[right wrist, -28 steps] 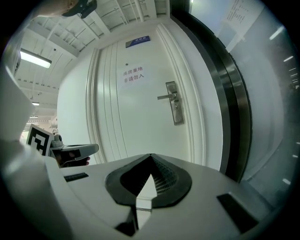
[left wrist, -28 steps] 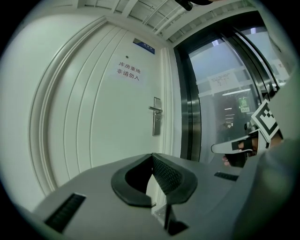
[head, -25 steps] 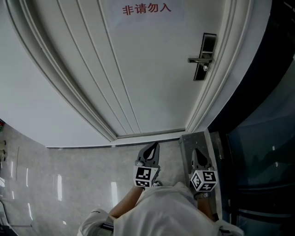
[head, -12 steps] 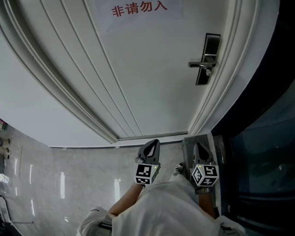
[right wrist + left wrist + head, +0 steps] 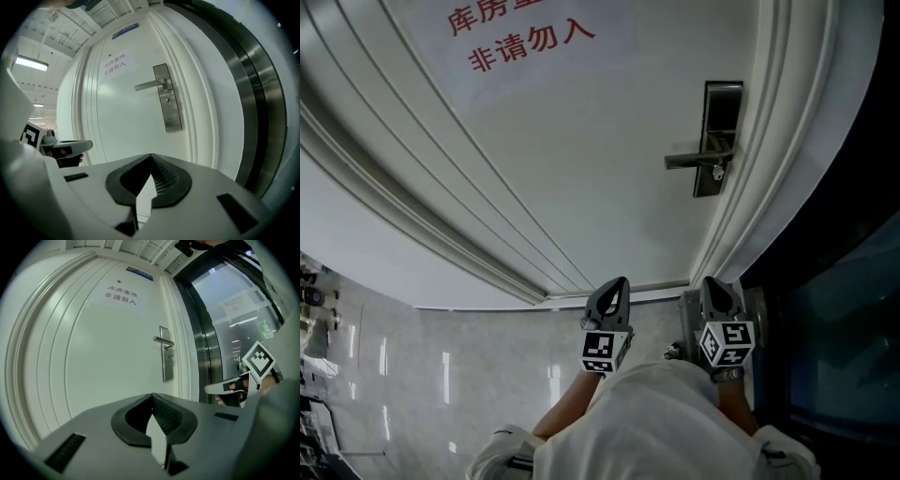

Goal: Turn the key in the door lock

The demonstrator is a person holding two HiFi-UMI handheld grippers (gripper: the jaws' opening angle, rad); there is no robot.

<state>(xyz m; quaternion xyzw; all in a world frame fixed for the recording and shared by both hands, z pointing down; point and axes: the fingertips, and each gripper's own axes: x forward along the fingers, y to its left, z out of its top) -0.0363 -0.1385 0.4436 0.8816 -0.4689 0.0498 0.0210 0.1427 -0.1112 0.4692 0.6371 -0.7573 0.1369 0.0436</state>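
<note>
Both claws are shut tight, and there is nothing in them. The left gripper (image 5: 617,289) and the right gripper (image 5: 713,287) are side by side in front of the white door (image 5: 609,187). They point at it but do not touch it. The silver lock plate (image 5: 719,131) sits by the door's right edge. Its door handle (image 5: 689,161) sticks out to the left. A tiny bit just under the handle may be the key (image 5: 718,172), but it is too small to be sure. A sign with red writing (image 5: 530,37) is higher up on the door.
</note>
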